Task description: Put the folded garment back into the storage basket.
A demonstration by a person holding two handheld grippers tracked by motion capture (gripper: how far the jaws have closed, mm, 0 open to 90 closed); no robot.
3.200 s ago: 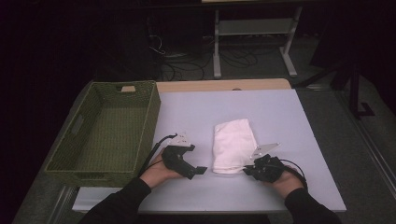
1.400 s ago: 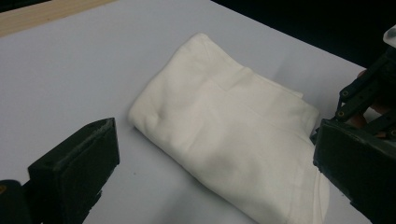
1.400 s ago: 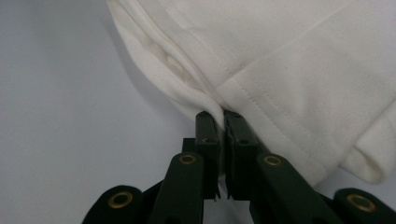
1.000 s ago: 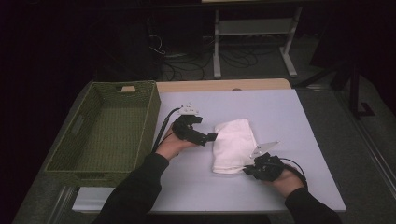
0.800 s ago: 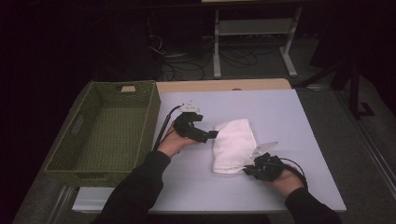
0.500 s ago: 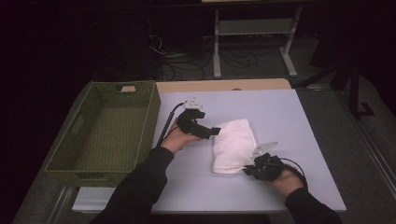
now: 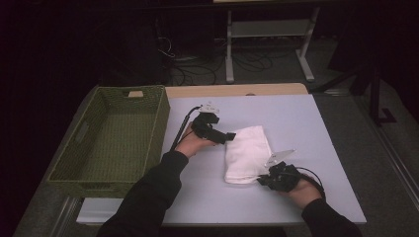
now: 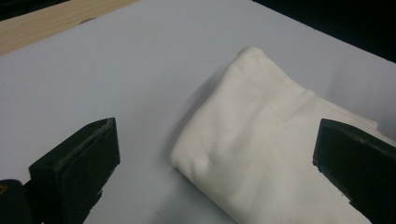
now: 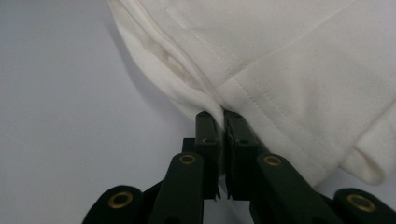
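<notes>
Lying folded on white bench point(image 7: 306, 123), centre, was cream towel point(image 7: 247, 158), right of empty green basket point(image 7: 111, 138). Right tongs point(image 9: 218, 116) were clamped shut on towel's near hem. Left tongs point(image 8: 210, 154) were spread wide at towel's far left corner, pads not touching cloth. Judged progress: one corner gripped, second grip pending; lift and move to basket probably left.

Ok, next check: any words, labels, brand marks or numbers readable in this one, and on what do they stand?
None can be read.
White folded towel: stitched hems, no tag or print in sight.
Green woven basket: no label.
Left gripper and right gripper: plain black jaws, brass rivets, no markings.
Table cover: blank.
Background shelf and cables: too dark and small to tell.
</notes>
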